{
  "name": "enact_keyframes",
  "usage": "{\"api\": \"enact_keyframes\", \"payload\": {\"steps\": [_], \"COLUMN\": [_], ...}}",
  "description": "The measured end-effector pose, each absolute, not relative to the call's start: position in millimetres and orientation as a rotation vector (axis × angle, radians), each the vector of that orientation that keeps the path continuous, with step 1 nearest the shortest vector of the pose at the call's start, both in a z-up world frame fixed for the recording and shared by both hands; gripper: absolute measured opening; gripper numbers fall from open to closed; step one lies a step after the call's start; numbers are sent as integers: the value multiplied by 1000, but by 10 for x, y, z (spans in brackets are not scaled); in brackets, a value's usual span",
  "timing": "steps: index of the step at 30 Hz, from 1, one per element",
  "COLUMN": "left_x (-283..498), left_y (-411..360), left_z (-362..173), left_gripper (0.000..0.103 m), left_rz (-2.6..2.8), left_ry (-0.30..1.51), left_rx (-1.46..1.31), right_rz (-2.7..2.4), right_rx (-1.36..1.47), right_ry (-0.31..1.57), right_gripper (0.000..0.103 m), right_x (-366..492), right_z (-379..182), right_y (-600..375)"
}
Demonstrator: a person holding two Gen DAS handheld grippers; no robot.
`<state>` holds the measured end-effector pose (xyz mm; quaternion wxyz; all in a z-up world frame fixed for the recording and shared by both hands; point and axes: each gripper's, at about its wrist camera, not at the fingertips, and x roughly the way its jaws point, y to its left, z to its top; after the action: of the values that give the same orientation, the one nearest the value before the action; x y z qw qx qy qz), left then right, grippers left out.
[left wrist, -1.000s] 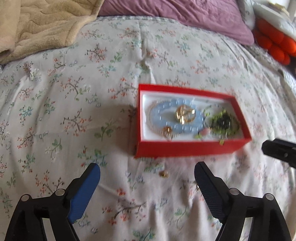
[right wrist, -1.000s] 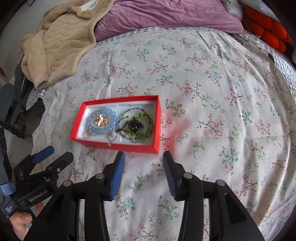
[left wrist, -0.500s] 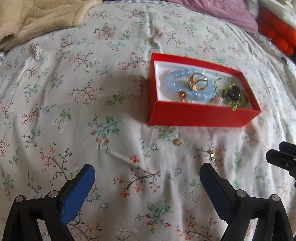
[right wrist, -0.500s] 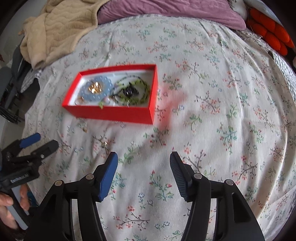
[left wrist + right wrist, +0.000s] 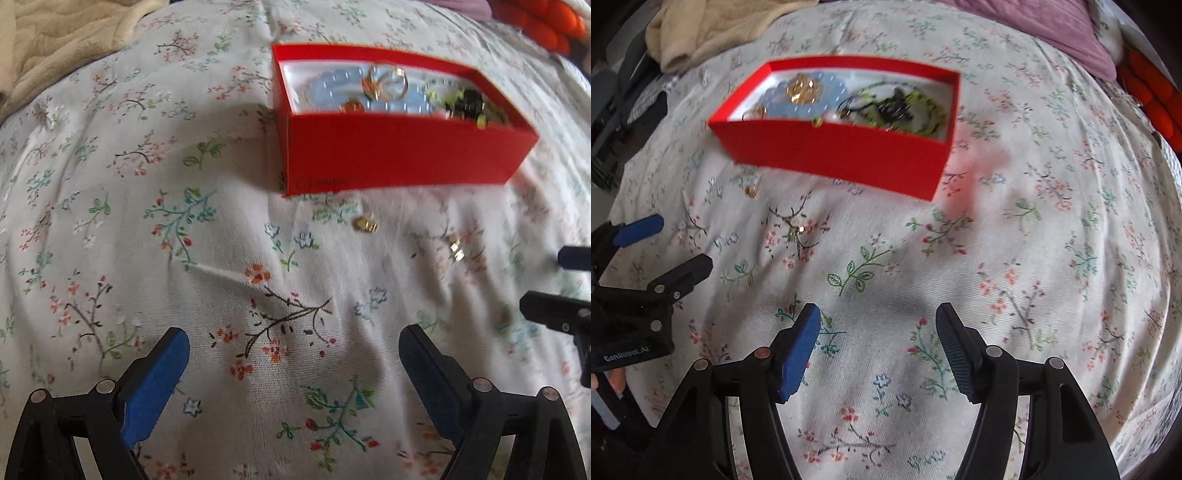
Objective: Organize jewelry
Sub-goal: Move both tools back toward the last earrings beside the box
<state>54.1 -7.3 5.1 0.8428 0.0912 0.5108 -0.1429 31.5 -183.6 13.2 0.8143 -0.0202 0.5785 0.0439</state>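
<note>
On the floral bedspread (image 5: 110,229) sits the red box (image 5: 399,155), holding a blue bead bracelet (image 5: 332,88) and green-black beads (image 5: 905,107). Just in front of the box: two loose gold pieces (image 5: 365,224), (image 5: 457,249). Left gripper (image 5: 293,354) wide open, empty. Right gripper (image 5: 877,332) opening, nothing between its jaws. Beige blanket (image 5: 701,33) behind the box; path to the pieces clear.

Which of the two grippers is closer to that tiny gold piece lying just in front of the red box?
Left. The left gripper sits below the gold piece; the right gripper, jaws opening and empty, is farther off to its right.
</note>
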Motion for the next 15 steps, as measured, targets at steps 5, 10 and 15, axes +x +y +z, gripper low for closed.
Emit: {"api": "enact_keyframes", "payload": {"steps": [5, 10, 15], "left_x": [495, 550, 641], "left_y": [-145, -200, -200], "left_z": [-32, -18, -19], "left_gripper": [96, 96, 94], "left_rz": [-325, -362, -437], "left_ry": [961, 917, 904], "left_rx": [284, 281, 220], "right_rz": [110, 107, 95], "right_rx": [-140, -205, -157], "right_ry": [1171, 1086, 1056], "right_gripper": [78, 94, 103], "right_x": [317, 304, 312], "right_z": [21, -47, -98], "right_y": [-1726, -1705, -1817]}}
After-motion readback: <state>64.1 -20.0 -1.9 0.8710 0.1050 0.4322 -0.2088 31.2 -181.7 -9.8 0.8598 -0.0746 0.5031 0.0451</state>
